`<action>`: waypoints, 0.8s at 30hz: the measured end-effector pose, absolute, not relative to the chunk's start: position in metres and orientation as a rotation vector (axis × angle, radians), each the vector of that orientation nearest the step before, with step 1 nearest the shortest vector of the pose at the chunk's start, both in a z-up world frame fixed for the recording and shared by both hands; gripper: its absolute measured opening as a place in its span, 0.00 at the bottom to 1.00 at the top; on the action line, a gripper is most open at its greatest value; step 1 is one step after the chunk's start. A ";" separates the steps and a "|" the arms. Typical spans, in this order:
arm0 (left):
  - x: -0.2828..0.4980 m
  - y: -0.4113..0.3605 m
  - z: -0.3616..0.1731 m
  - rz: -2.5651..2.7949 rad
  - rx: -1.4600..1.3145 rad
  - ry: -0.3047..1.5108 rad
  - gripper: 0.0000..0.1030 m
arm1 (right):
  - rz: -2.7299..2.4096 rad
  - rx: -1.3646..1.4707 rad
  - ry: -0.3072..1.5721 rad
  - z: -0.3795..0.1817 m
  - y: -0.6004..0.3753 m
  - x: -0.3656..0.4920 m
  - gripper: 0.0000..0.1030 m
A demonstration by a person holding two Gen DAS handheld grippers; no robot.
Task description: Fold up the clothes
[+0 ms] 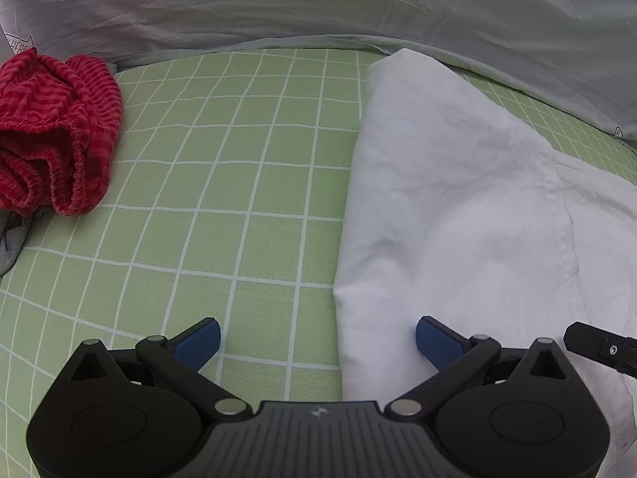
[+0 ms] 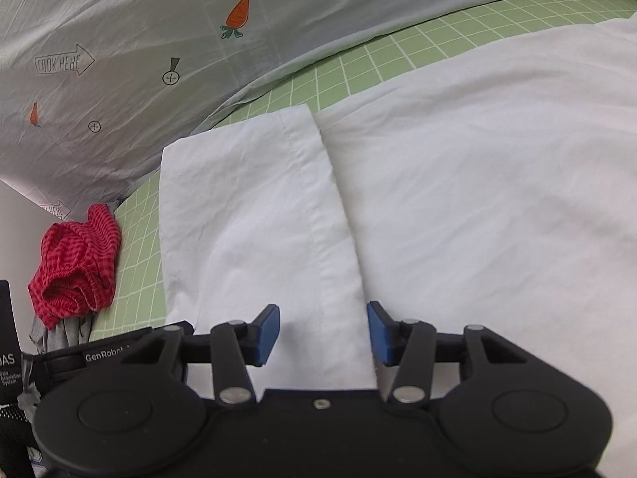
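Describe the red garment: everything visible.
The red garment is a crumpled heap of checked and striped red fabric, soft and thin-looking, with gathered elastic hems showing at its folds. It is unfolded, bunched up, lying on the green grid sheet near the grey printed duvet. A grey cloth pokes out beneath it. Neither gripper touches it; it sits apart from the white garment.

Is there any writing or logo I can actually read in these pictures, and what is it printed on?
"LOOK HERE": inside an arrow printed on the grey carrot-print quilt.
"GenRobot": white lettering on the black strap beside the right gripper.
"...AS" with small lines beneath: on a black device at the left edge, cut off and too blurred to read fully.
Other arrow prints on the quilt: too small or distorted.
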State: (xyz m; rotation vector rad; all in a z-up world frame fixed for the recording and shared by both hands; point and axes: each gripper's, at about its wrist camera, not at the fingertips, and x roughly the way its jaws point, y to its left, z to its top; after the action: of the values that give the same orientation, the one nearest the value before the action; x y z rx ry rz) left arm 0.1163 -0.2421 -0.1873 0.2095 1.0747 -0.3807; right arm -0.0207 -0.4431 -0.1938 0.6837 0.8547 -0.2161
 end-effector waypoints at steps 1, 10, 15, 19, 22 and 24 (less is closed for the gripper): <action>0.113 -0.241 -0.187 -0.382 0.210 1.074 1.00 | -0.216 0.658 0.865 -0.192 -0.440 -0.020 0.48; 0.080 -0.229 -0.183 -0.396 0.227 1.068 1.00 | -0.265 0.560 0.912 -0.184 -0.417 -0.039 0.47; 0.061 -0.227 -0.181 -0.433 0.236 1.067 1.00 | -0.264 0.594 0.839 -0.175 -0.412 -0.059 0.19; 0.045 -0.228 -0.172 -0.467 0.276 1.029 1.00 | -0.262 0.487 0.755 -0.139 -0.390 -0.079 0.17; 0.036 -0.231 -0.174 -0.470 0.315 1.029 1.00 | -0.278 0.414 0.769 -0.136 -0.379 -0.085 0.17; 0.031 -0.232 -0.181 -0.458 0.330 1.057 1.00 | -0.302 0.398 0.820 -0.149 -0.380 -0.083 0.17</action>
State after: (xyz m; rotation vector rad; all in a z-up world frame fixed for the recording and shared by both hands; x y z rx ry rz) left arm 0.0310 -0.2320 -0.1813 0.3302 1.0568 -0.4583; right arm -0.0834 -0.3800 -0.1490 0.3981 0.8204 -0.3022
